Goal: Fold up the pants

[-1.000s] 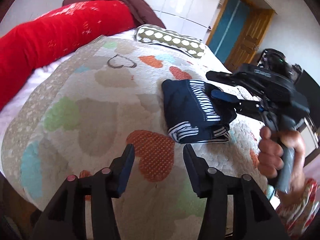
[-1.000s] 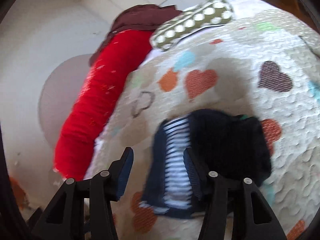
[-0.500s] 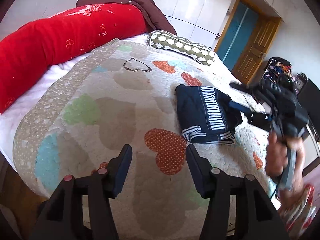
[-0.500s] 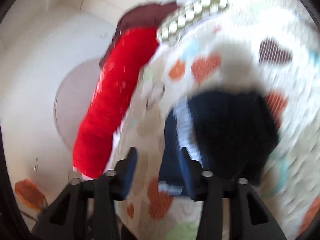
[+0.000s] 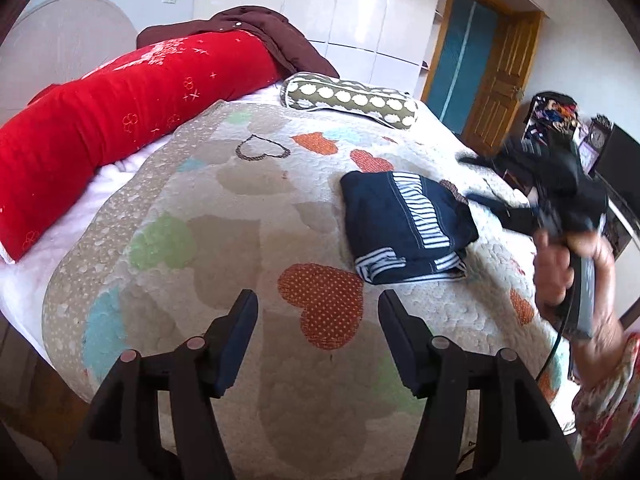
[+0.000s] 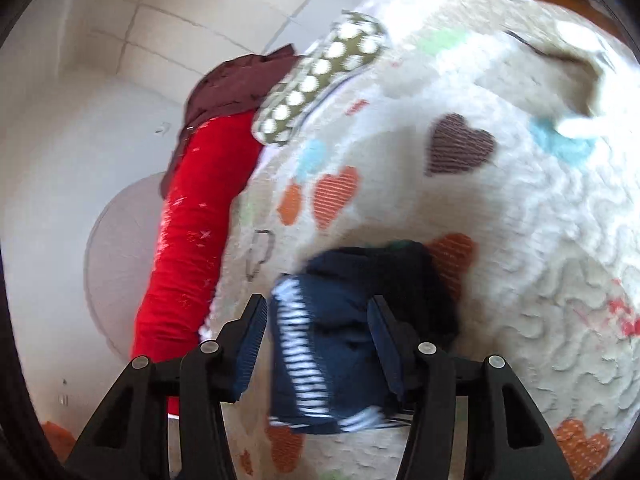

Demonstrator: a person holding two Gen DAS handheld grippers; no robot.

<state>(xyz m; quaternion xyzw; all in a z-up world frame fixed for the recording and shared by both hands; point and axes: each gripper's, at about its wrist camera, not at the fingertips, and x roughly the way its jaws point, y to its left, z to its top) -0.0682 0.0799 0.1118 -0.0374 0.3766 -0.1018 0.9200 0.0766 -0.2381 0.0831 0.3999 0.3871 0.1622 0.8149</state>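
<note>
The navy pants point(image 5: 404, 226), folded into a compact stack, lie on the heart-patterned quilt point(image 5: 224, 216). My left gripper point(image 5: 316, 332) has just been opening, empty; my right gripper point(image 6: 316, 338) has just been closing slightly, released above them. Soft, light, floppy: I'd pinch the thick folded edge.

The pants point(image 5: 404, 230) are navy with a white-striped side band and striped cuffs. They lie folded into a compact, roughly square bundle, flat on the heart-patterned quilt point(image 5: 224, 216), toward its right side in the left wrist view.
</note>
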